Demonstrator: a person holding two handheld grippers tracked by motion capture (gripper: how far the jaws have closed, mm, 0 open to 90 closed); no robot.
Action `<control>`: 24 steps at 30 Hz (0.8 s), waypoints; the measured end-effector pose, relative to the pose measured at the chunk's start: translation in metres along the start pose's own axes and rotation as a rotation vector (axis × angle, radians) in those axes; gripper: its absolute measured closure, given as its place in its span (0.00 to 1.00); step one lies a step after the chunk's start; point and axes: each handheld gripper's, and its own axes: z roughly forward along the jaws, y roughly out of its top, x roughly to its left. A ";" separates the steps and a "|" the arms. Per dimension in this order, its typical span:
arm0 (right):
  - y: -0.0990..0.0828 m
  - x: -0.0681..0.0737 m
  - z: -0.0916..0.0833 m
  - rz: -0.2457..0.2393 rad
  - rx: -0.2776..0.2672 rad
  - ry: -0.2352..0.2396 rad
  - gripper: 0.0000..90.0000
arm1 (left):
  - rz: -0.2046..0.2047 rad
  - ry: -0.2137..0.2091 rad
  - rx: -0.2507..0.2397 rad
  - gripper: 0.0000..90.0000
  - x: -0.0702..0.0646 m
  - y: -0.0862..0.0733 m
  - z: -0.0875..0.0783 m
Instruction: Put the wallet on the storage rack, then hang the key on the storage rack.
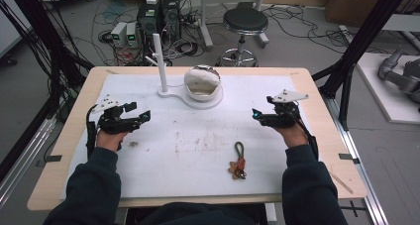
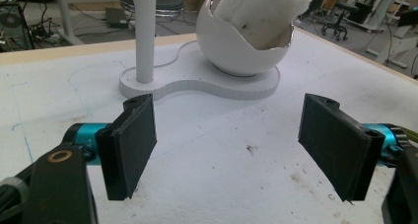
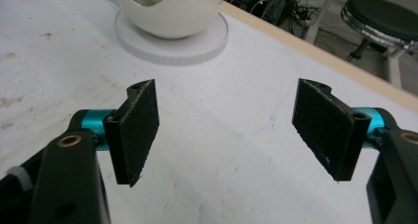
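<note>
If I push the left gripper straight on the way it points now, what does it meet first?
Probably the white stand's flat base, between the post and the egg-shaped bowl. The left gripper has open, empty jaws, and bare mat lies before it. Depth is hard to judge.

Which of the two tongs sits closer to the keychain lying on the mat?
The right tongs. The keychain lies on the mat's right half, below and just left of them; the left tongs sit far across the mat.

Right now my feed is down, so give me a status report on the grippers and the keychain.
Left gripper open, empty. Right gripper open, empty. Keychain flat on the mat, apart from both. Nothing in the way.
</note>
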 end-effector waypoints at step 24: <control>-0.034 0.004 -0.010 0.016 0.073 0.062 0.52 | 0.011 -0.018 0.021 0.26 -0.004 -0.003 0.010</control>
